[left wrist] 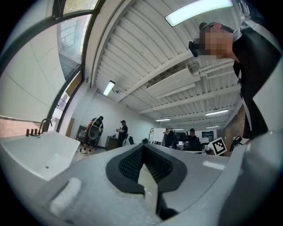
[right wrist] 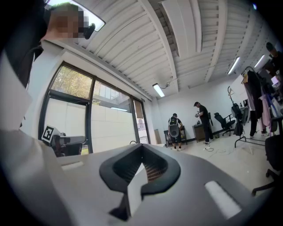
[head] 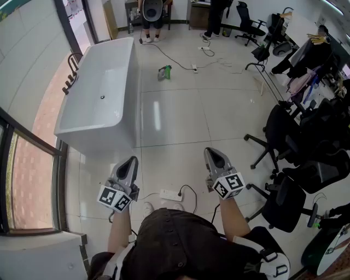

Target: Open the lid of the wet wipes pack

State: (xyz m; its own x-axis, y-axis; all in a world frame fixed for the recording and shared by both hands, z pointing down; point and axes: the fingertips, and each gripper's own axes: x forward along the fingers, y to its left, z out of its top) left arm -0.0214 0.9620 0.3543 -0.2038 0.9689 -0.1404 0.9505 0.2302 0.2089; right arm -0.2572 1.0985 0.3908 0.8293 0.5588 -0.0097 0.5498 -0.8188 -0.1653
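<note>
No wet wipes pack shows in any view. In the head view my left gripper and my right gripper are held out side by side over the tiled floor. Both are shut with nothing between the jaws. The left gripper view looks across the room over the left gripper, whose dark pads meet at the tip. The right gripper view shows the right gripper shut the same way and pointing level. A small green and grey object lies on the floor far ahead; I cannot tell what it is.
A white bathtub stands ahead on the left by the window. Black office chairs crowd the right side. A white power strip and cables lie on the floor near my feet. People stand at the far wall.
</note>
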